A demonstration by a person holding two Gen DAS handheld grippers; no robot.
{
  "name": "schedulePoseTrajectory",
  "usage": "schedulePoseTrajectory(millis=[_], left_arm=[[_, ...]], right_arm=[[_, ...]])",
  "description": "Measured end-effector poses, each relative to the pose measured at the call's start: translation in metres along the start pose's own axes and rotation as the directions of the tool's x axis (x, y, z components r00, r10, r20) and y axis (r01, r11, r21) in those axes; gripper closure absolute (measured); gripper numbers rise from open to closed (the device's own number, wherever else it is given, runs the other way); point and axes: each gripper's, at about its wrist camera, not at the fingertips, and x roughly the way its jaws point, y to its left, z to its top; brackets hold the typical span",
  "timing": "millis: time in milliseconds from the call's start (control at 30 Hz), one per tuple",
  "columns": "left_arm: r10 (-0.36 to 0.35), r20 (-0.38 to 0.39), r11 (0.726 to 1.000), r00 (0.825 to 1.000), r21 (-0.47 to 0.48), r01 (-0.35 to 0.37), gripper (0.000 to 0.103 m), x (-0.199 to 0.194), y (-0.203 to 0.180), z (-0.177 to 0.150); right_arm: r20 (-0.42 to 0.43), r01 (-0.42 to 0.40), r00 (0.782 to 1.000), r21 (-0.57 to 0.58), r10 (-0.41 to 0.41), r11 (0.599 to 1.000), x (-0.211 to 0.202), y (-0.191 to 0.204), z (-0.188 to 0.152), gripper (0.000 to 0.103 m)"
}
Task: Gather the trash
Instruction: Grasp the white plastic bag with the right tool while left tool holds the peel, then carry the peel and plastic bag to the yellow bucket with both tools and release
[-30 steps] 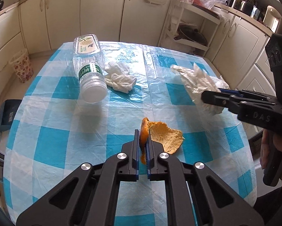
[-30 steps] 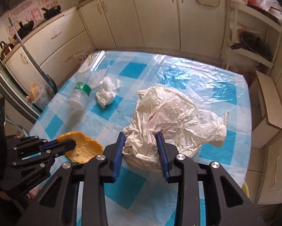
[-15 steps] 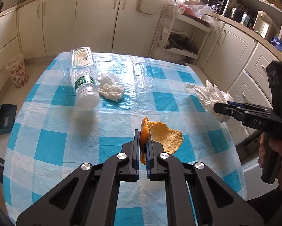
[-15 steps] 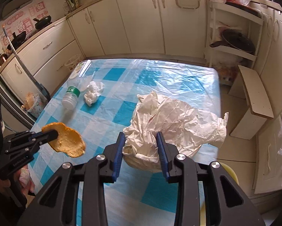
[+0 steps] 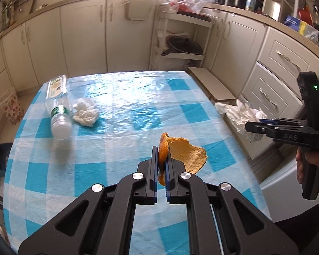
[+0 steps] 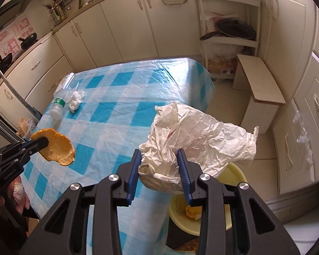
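A: Where is the yellow bin (image 6: 231, 193) lying from the right gripper (image 6: 159, 167)?

B: In the right wrist view it is sitting low and right of centre, under and just beyond the jaws, beside the table's edge; the jaws are pinching a crumpled white wrapper (image 6: 204, 136) that is hanging over the bin's rim, so I am judging this hand the nearer one

A: And the left gripper (image 5: 161, 164)?

B: It is clamping narrowly on an orange peel (image 5: 186, 154), edge-on between the pads, its broad face spreading to the right of centre; in its own view it is hovering over the table (image 5: 121, 97), and the bin is not showing there

A: What is left on the surface?

B: A plastic bottle (image 5: 58, 110) is lying on its side at middle left, its long axis running up and away, cap end nearer; a wadded tissue (image 5: 85, 113) is lying just beside it; the blue checked cloth is looking glossy and wrinkled

A: The room?

B: Cream kitchen cabinets (image 5: 85, 36) are wrapping round the top of the frame, with an open shelf holding a dark pan (image 5: 183, 46)
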Motion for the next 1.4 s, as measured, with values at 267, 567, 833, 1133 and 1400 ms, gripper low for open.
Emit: schedulePoseTrajectory(millis=[267, 567, 833, 1133, 1400], left_arm=[[-0.048, 0.008, 0.997, 0.999, 0.063, 0.048, 0.098, 0.002, -0.067, 0.006], [-0.077, -0.011, 0.989, 0.997, 0.126, 0.078, 0.098, 0.014, -0.127, 0.005], [-0.072, -0.060, 0.991, 0.996, 0.104, 0.078, 0.098, 0.039, -0.143, 0.003], [-0.080, -0.127, 0.993, 0.989, 0.082, 0.090, 0.098, 0.067, -0.157, -0.004], [-0.070, -0.235, 0.984, 0.969, 0.143, 0.106, 0.094, 0.106, -0.204, -0.009]], right_arm=[[-0.104, 0.013, 0.995, 0.050, -0.008, 0.999, 0.016, -0.030, -0.020, 0.068], [-0.200, 0.021, 0.980, 0.089, -0.003, 0.996, 0.043, -0.050, -0.034, 0.062], [-0.194, 0.040, 0.981, 0.145, -0.011, 0.989, 0.036, -0.067, -0.030, 0.042], [-0.073, 0.120, 0.992, 0.284, -0.104, 0.951, -0.005, -0.112, -0.024, 0.032], [0.146, -0.011, 0.988, 0.368, -0.046, 0.930, -0.049, -0.121, -0.008, 0.029]])
